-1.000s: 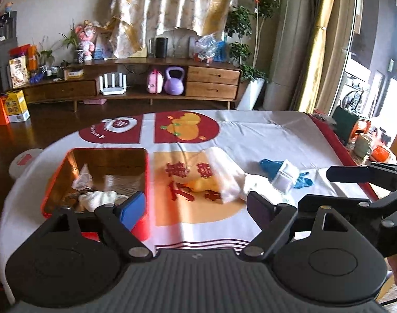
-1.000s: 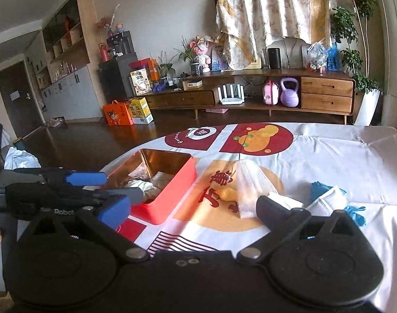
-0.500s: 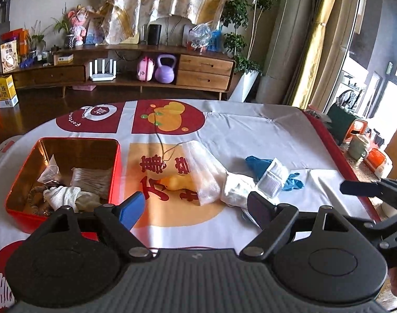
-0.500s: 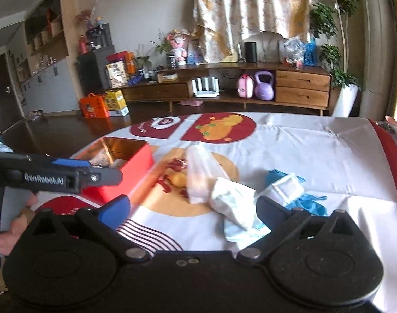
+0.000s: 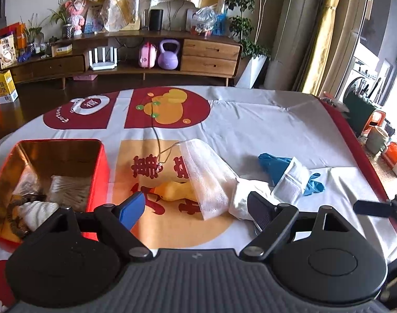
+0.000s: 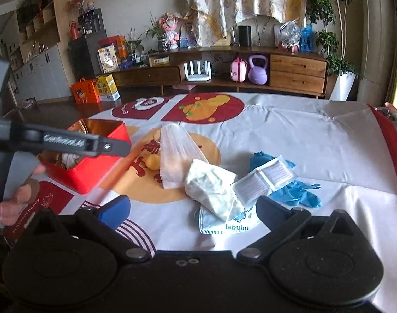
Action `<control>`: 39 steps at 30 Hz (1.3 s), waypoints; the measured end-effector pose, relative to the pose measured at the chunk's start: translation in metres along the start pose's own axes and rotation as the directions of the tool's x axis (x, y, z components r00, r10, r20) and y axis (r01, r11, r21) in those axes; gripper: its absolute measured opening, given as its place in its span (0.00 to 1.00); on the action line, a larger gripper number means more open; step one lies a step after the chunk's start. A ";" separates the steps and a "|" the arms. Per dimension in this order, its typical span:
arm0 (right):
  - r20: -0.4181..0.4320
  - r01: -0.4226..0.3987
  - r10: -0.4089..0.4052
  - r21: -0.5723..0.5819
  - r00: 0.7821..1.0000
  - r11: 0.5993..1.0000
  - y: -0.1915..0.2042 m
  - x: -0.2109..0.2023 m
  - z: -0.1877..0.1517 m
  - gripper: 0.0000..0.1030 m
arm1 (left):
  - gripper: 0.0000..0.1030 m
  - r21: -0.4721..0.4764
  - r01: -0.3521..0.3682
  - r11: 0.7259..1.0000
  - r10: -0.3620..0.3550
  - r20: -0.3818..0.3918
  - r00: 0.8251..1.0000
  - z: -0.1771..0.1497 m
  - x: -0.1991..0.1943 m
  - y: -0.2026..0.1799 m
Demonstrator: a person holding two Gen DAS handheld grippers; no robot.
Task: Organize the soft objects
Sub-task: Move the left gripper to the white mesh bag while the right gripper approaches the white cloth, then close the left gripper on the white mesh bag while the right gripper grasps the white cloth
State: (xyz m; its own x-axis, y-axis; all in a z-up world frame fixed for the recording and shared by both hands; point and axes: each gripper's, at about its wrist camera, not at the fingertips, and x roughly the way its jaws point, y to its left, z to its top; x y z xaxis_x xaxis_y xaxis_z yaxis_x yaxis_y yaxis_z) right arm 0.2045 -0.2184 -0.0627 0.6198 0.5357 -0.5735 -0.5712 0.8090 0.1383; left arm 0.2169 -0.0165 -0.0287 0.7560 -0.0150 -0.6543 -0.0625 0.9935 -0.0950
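Observation:
A red box (image 5: 100,172) (image 6: 94,170) with a gold inside holds several soft items at the table's left. A white mesh bag (image 5: 206,174) (image 6: 176,156), a yellow soft item (image 5: 176,190), a white cloth bundle (image 6: 211,187), a flat white packet (image 6: 263,180) (image 5: 292,180) and blue gloves (image 5: 274,163) (image 6: 295,193) lie in a heap mid-table. A labubu mask (image 6: 224,224) lies under the bundle. My left gripper (image 5: 195,208) is open, above the mesh bag's near end. My right gripper (image 6: 193,210) is open, just before the bundle.
The table (image 5: 263,125) wears a white cloth with red and orange prints. Its red right edge (image 5: 355,146) borders cups and clutter. The left gripper's arm (image 6: 60,140) crosses the right wrist view over the red box. A wooden sideboard (image 5: 146,57) stands beyond.
Both grippers have swung right, from over the red box towards the heap of soft items, and come closer to it. Both stay open and empty.

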 end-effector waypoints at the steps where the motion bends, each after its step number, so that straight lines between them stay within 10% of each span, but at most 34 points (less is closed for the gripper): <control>1: -0.006 -0.004 0.004 -0.007 1.000 1.000 0.000 0.004 0.000 1.00 | 0.83 0.001 -0.001 1.000 0.001 -0.005 1.000 0.001 0.004 -0.001; 39: -0.134 0.030 -0.051 -0.155 0.990 0.988 -0.008 0.121 0.008 0.51 | 0.76 0.061 0.058 0.996 -0.052 -0.097 0.994 0.024 0.133 -0.018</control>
State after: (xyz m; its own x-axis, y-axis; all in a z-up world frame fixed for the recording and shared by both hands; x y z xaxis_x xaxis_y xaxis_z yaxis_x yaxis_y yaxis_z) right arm 0.2881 -0.1580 -0.1268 0.5705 0.4567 -0.6826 -0.6288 0.7776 -0.0053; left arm 0.3343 -0.0333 -0.0956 0.6917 -0.0774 -0.7180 0.0213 0.9960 -0.0868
